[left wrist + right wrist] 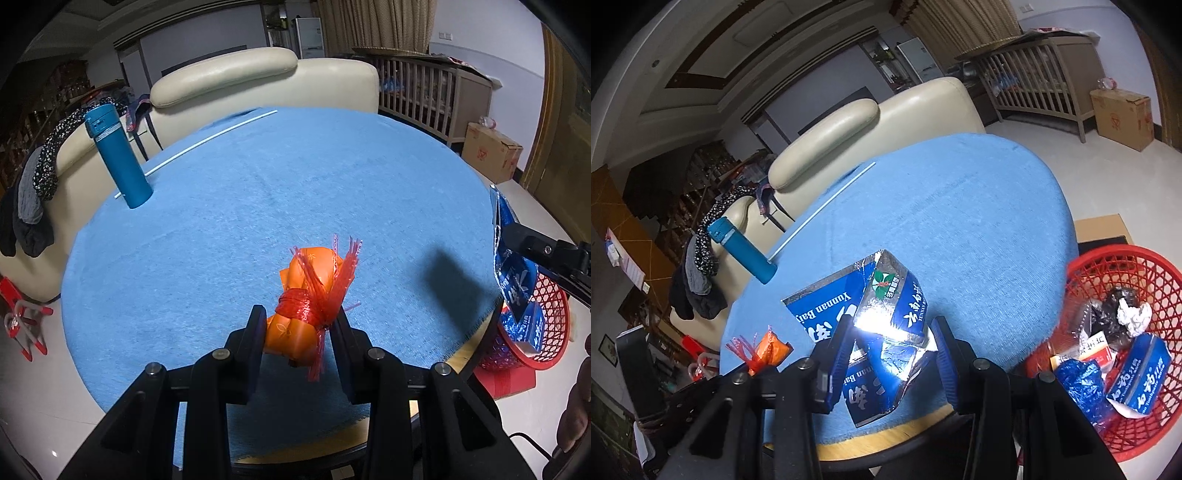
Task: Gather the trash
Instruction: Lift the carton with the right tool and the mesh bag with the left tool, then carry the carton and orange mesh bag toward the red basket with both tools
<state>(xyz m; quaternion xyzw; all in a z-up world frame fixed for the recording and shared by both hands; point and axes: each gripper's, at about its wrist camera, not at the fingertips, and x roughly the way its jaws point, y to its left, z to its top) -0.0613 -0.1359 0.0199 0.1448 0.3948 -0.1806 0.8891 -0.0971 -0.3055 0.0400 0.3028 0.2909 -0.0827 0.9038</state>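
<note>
An orange plastic bundle (314, 273) tied in red mesh net sits between the fingers of my left gripper (300, 314), which is shut on it just above the blue tablecloth (295, 184). The same bundle (768, 349) shows at the lower left of the right wrist view. My right gripper (892, 323) is shut on a torn blue and silver carton (886, 314) over the table's near edge. From the left wrist view that carton (517, 284) hangs by the red basket (550, 295). The basket (1126, 258) stands beside the table on the right.
The basket holds crumpled paper (1134, 314), blue cartons (1141, 373) and a dark bag. A blue flask (118, 158) and a thin white stick (207, 142) are at the table's far left. A cream sofa (229, 77) lies behind. A cardboard box (491, 151) is on the floor.
</note>
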